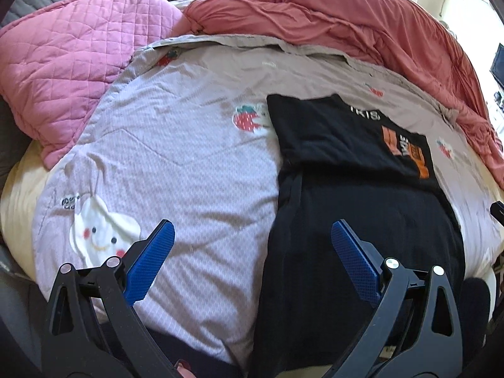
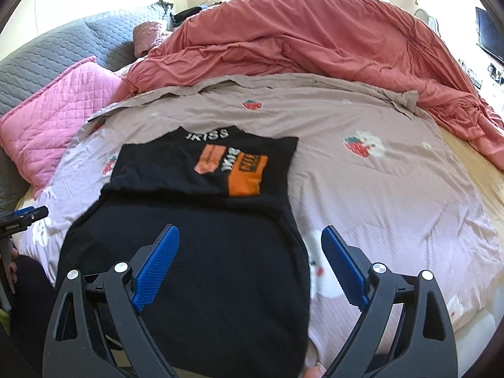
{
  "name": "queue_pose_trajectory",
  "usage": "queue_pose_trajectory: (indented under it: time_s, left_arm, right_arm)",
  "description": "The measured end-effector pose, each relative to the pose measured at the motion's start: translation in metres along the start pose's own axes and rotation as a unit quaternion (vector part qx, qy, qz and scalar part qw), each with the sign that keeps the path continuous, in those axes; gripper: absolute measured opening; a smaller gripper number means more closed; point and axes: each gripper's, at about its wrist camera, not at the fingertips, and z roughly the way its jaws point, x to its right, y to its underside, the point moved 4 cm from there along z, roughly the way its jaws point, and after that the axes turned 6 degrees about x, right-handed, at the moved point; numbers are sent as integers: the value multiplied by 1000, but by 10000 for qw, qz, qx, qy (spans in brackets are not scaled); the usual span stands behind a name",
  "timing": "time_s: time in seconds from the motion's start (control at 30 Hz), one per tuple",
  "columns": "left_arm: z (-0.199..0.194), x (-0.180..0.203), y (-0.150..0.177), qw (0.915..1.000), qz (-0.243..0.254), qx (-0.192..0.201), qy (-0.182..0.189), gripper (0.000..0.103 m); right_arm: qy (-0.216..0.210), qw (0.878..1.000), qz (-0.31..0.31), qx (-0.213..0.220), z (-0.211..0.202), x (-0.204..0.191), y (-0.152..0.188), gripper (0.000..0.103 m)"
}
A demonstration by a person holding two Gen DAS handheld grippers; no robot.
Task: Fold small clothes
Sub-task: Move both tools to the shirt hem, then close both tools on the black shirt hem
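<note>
A small black shirt (image 2: 201,220) with orange patches and white lettering lies flat on a lilac strawberry-print quilt (image 2: 393,195), its sides folded in and its collar pointing away. My right gripper (image 2: 250,236) hovers open above the shirt's lower half, its blue pads spread, nothing between them. My left gripper (image 1: 252,233) is open too, straddling the shirt's (image 1: 362,189) left edge, its left pad over the quilt (image 1: 176,157). The left gripper's tip (image 2: 28,214) shows at the left rim of the right wrist view, with a hand under it.
A rumpled coral duvet (image 2: 315,37) is heaped along the far side of the bed. A pink quilted pillow (image 1: 69,63) and a grey quilted headboard (image 2: 63,44) lie at the far left. The bed's edge drops off on the right, towards a screen (image 2: 491,31).
</note>
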Motion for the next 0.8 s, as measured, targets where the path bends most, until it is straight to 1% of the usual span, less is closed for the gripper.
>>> queue_pose_trajectory:
  time_s: [0.13, 0.37, 0.5, 0.67, 0.8]
  left_arm:
    - [-3, -1, 11, 9999, -29, -143, 75, 93]
    - [-3, -1, 28, 9992, -40, -382, 76, 93]
    - [-1, 4, 37, 9983, -91, -546, 204, 93]
    - [8, 10, 47, 9958, -262, -797, 378, 93]
    - [15, 20, 57, 9936, -287, -969, 495, 93]
  right_arm:
    - [6, 9999, 71, -129, -4, 11, 18, 91]
    - [-61, 9990, 188, -407, -8, 23, 46, 91]
    - [-44, 9979, 215, -608, -7, 25, 60, 91]
    - [61, 9956, 402, -849, -2, 32, 69, 91]
    - [10, 9929, 502, -1076, 5, 35, 75, 91]
